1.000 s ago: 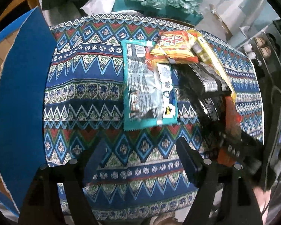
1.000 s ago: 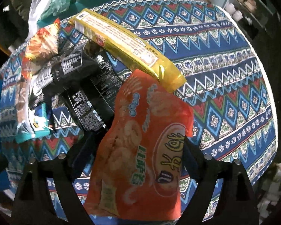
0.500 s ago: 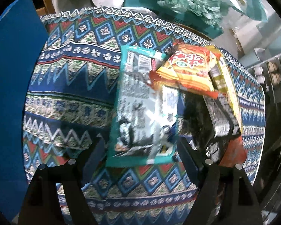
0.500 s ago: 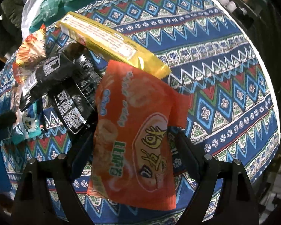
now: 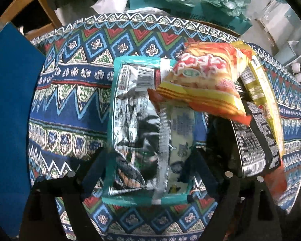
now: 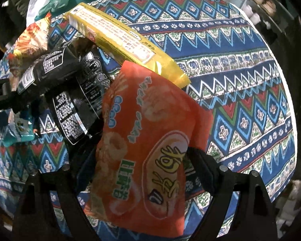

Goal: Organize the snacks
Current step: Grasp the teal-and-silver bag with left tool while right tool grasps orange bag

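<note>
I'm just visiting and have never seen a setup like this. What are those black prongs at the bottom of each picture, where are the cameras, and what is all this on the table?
No robot is here. A person holds a hand tool in each hand, each with two black fingers that pinch, and a wide-angle camera on each tool looks out along them. That is why the prongs show at the bottom.

One picture comes from the left tool, the other from the right. Both look down on a round table under a patterned cloth with a pile of snack packets.

The left gripper straddles a teal-edged packet lying on the cloth; its jaws are opening and do not press it.

The right gripper has an orange snack bag between its fingers. A long yellow packet and black packets lie beside it.
</note>
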Motion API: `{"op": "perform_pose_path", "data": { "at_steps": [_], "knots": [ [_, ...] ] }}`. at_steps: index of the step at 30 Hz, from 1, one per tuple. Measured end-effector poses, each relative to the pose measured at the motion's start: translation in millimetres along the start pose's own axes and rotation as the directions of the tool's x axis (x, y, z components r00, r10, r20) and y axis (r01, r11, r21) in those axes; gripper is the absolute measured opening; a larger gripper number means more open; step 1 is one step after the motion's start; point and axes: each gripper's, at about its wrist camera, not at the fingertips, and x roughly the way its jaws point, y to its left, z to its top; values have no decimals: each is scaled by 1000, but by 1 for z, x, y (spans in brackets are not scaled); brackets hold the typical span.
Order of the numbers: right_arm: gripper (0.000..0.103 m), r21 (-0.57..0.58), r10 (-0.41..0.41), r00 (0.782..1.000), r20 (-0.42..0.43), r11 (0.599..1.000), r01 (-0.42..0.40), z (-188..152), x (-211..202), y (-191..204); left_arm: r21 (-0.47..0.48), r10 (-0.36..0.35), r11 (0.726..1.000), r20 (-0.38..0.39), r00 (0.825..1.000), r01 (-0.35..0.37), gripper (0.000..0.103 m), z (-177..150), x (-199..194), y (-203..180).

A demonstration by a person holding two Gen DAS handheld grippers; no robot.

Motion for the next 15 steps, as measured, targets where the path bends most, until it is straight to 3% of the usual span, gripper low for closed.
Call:
{"op": "perform_pose_path", "data": {
  "at_steps": [5,7,10,15],
  "knots": [
    [86,-22,-2,1000,6,1000,2,-1,1,10,43,8,999,34,999,-9,90,2,3,-4],
    [81,-38,7,1000,8,999,-6,-2,1,14,78,40,996,62,997,-45,77,0,4,-12],
    [69,-82,11,1000,11,997,-10,-5,-6,19,105,13,994,77,997,-21,64,-6,0,-15],
    [63,-103,42,999,1,994,-42,-18,-15,15,125,-33,992,63,997,25,57,-17,-3,1]
  ]
}}
